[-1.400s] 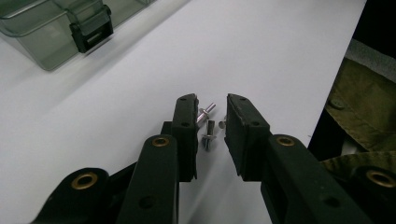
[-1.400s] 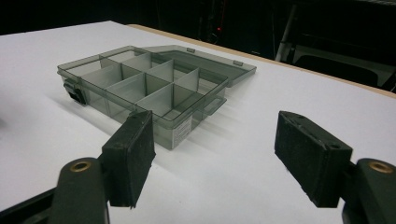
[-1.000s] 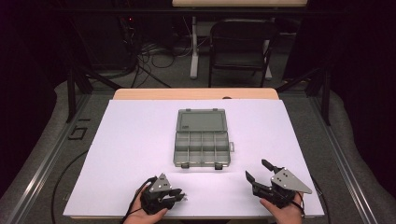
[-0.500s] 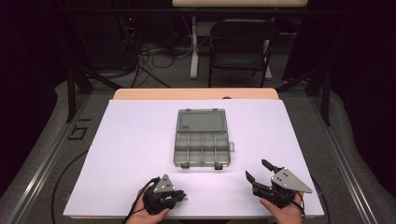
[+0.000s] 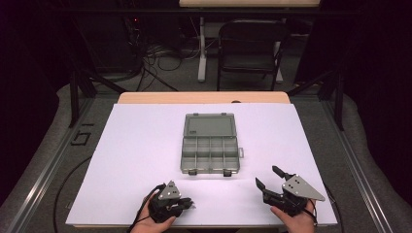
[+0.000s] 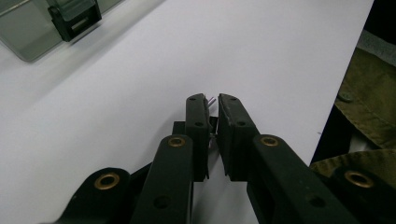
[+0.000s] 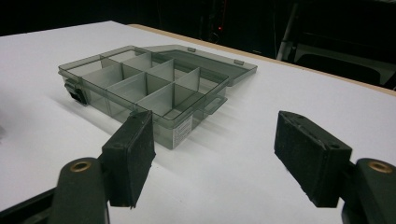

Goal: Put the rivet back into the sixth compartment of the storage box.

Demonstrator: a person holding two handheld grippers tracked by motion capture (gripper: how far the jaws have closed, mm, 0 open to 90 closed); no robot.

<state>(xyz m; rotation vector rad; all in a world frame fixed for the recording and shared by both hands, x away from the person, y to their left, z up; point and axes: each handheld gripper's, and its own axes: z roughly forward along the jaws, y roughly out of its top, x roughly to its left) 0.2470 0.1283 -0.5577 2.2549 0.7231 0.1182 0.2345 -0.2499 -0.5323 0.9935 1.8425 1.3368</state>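
At the near edge of a white-topped desk [image 5: 145, 145], a person's two hands each hold a black gripper. The left gripper [image 5: 187, 206] lies low by the near-left edge, pointing to the right. In the left gripper view its fingers [image 6: 198, 122] have just been closing and now stand almost together, with a narrow slit between the pads. A tiny thin thing [image 6: 211, 100] with a purplish glint shows in that slit near the tips; whether the pads pinch it cannot be told. An olive sleeve [image 6: 371, 93] shows at the right edge of that view.

The right gripper [image 5: 269, 177] sits near the near-right edge, with a grey three-cornered plate on top. Its fingers [image 7: 130, 154] are wide apart with nothing between them, aimed toward the middle of the desk.

Farther in, at the centre of the desk and well apart from both grippers, lies a smoky-grey clear plastic organiser box [image 5: 210, 155]. It is open, its lid [image 5: 209, 125] laid flat on the far side. Dividers split its tray into small compartments, and two dark latches sit on its near wall.

Beyond the desk stands a dark folding chair [image 5: 250, 51] among cables on the floor.
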